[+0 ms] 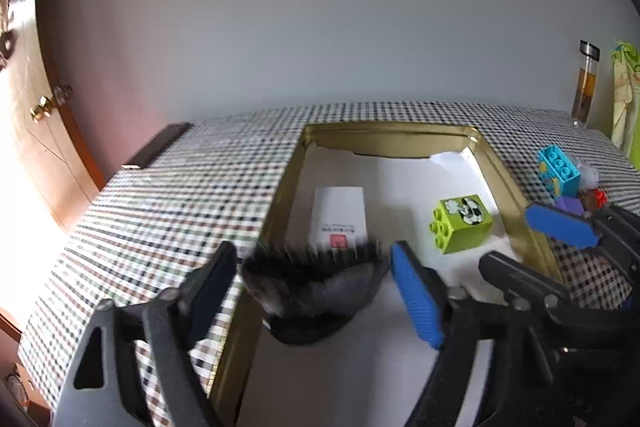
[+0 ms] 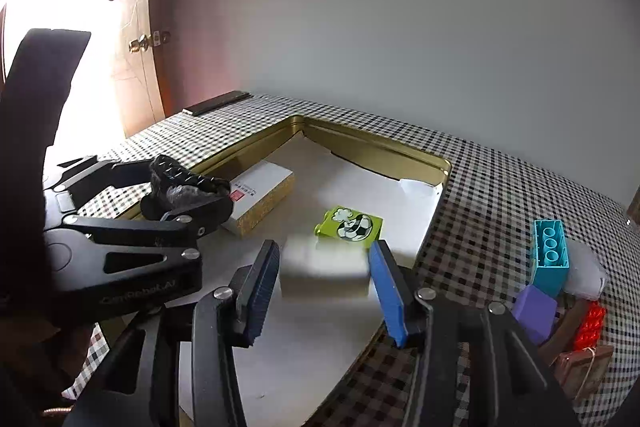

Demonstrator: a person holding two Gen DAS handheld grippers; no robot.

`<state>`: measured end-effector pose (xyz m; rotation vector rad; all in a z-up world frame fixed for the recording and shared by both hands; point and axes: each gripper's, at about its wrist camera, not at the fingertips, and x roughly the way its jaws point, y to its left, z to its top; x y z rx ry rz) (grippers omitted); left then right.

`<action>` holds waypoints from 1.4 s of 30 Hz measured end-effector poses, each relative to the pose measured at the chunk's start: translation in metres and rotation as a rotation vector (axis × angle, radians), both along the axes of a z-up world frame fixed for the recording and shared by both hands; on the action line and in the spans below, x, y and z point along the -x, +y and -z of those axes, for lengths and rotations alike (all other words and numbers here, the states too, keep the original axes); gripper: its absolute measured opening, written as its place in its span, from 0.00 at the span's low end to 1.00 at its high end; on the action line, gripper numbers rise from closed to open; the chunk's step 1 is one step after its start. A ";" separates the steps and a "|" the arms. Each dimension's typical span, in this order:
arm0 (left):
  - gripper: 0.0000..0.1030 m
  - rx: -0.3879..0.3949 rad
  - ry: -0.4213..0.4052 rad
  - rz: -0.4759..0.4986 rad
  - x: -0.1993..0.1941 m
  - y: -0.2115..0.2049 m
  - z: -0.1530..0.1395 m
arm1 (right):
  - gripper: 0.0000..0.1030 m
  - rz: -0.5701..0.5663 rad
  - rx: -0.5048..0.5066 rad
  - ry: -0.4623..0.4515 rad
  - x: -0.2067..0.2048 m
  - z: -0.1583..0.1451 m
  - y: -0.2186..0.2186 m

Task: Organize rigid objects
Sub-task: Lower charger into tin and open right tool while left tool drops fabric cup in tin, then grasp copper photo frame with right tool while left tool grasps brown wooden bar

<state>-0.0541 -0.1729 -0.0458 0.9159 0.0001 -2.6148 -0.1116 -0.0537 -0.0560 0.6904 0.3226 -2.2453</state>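
A gold tin tray (image 1: 496,167) (image 2: 256,143) lined with white paper lies on the checked table. In it are a white box (image 1: 340,215) (image 2: 260,195) and a green brick with a football picture (image 1: 460,223) (image 2: 352,227). My left gripper (image 1: 316,291) (image 2: 188,195) has its jaws wide apart around a black hairbrush (image 1: 316,279) (image 2: 184,183), blurred, over the tray's left edge; no pad visibly touches it. My right gripper (image 2: 324,279) (image 1: 528,239) is open around a blurred white block (image 2: 324,271) over the tray's paper.
Right of the tray lie a teal brick (image 2: 552,255) (image 1: 560,171), a purple block (image 2: 534,311), a red piece (image 2: 590,327) and a brown wrapped box (image 2: 584,367). A dark flat bar (image 2: 216,103) lies at the table's far left. A glass bottle (image 1: 586,87) stands far right.
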 end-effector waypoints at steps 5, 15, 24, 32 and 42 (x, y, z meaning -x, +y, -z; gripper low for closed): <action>0.91 0.004 0.030 -0.017 -0.008 0.001 -0.006 | 0.60 -0.013 0.029 0.004 -0.005 -0.003 0.007; 0.98 0.006 0.136 0.018 -0.035 0.044 -0.018 | 0.72 0.069 0.120 0.034 -0.021 -0.010 0.075; 0.99 0.003 0.154 0.120 -0.030 0.107 -0.018 | 0.78 0.253 0.136 0.034 -0.015 -0.007 0.160; 0.99 0.004 0.153 0.180 -0.011 0.154 -0.015 | 0.78 0.413 0.114 -0.082 0.021 0.010 0.203; 0.99 -0.019 0.134 0.166 0.007 0.160 -0.008 | 0.78 0.395 0.032 -0.212 0.045 0.022 0.195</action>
